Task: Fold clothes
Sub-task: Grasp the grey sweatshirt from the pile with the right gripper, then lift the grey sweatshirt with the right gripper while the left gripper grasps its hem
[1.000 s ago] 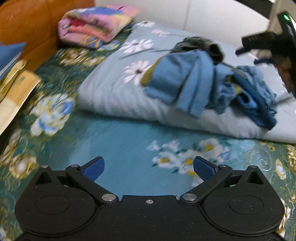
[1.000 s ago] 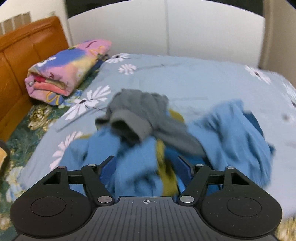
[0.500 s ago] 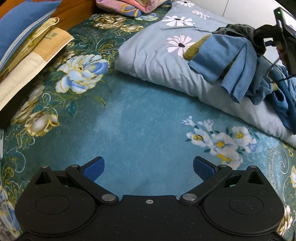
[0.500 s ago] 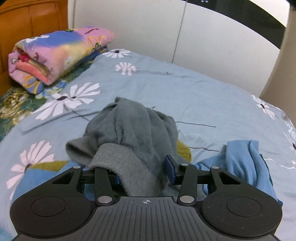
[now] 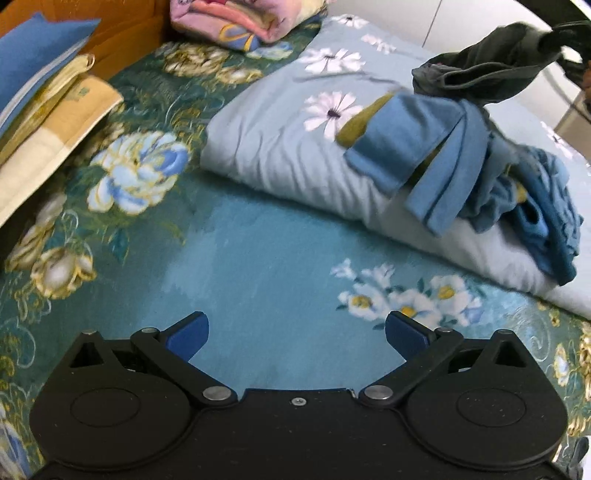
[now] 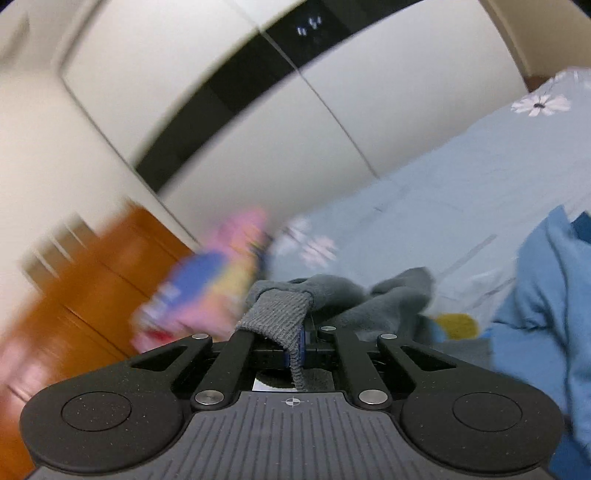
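Lifting a dark grey knit garment (image 6: 332, 295) by its ribbed cuff, the right gripper (image 6: 295, 343) is clenched on it; the left gripper (image 5: 295, 332), spread and empty over the teal floral bedspread (image 5: 258, 258), should next take another edge.

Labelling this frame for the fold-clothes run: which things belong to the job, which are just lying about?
Job: grey garment clamped in right gripper; blue clothes pile; left gripper, open and empty.

Lying about: folded pink blanket; daisy-print quilt; stacked pillows.

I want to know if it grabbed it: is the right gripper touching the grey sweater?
Touching. The right wrist view shows the right gripper shut on the grey sweater, its ribbed cuff pinched between the fingers.
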Tool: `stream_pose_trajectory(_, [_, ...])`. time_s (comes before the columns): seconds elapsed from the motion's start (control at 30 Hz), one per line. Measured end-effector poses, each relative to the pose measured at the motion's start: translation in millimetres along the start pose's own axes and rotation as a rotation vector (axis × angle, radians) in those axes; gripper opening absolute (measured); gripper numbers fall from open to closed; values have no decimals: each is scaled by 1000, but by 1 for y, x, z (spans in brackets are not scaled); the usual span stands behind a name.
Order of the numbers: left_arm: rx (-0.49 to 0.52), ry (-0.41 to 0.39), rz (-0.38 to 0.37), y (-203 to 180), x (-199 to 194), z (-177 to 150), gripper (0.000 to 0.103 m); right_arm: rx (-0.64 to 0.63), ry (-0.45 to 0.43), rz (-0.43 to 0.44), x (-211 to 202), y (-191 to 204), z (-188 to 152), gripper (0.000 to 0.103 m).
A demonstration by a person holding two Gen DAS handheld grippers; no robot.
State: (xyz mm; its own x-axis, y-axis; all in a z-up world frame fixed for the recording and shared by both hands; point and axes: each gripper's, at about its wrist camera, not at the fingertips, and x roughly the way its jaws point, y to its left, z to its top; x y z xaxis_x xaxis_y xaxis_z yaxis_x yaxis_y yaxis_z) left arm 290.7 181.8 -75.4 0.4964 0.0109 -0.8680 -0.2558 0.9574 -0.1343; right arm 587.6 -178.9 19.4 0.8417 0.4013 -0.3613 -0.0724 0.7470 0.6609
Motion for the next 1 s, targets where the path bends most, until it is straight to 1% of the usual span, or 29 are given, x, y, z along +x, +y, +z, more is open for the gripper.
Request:
stream_pose_trajectory(0.13, [-10, -41, -36, -3, -17, 8, 101, 42, -83, 135, -65, 21, 20, 3])
stream_pose_trajectory(0.27, [8, -92, -71, -6, -41, 13, 101, 49, -115, 216, -134, 39, 31, 3])
stream_pose_trajectory(0.33, [16, -116, -91, -6, -53, 13, 101, 38, -126, 250, -173, 48, 31, 3])
stream_pose_trajectory(0.5, [31, -155, -150, -7, -77, 11, 101, -26, -172, 257, -278, 63, 20, 3])
stream_pose_trajectory(0.63, [91, -181, -218, -18, -94, 9, 101, -62, -205, 194, -371, 61, -1, 3])
stream_pose_trajectory(0.7, [120, -181, -247, -24, -99, 6, 101, -62, -213, 150, -418, 57, -14, 3])
stream_pose_trajectory(0.77, [148, -173, -275, -32, -101, 2, 101, -37, -236, 80, -465, 49, -29, 3])
stream_pose_trajectory(0.8, [162, -164, -289, -36, -102, 0, 101, -10, -251, 47, -485, 44, -38, 3])
stream_pose_trajectory(0.87, [192, -143, -315, -45, -102, -6, 101, 84, -300, 8, -525, 27, -58, 3])
stream_pose_trajectory(0.93, [223, -119, -338, -55, -100, -11, 101, 151, -340, -49, -550, 9, -77, 3])
stream_pose_trajectory(1.0, [253, -89, -364, -70, -96, -16, 101, 199, -334, -127, -563, -8, -93, 4])
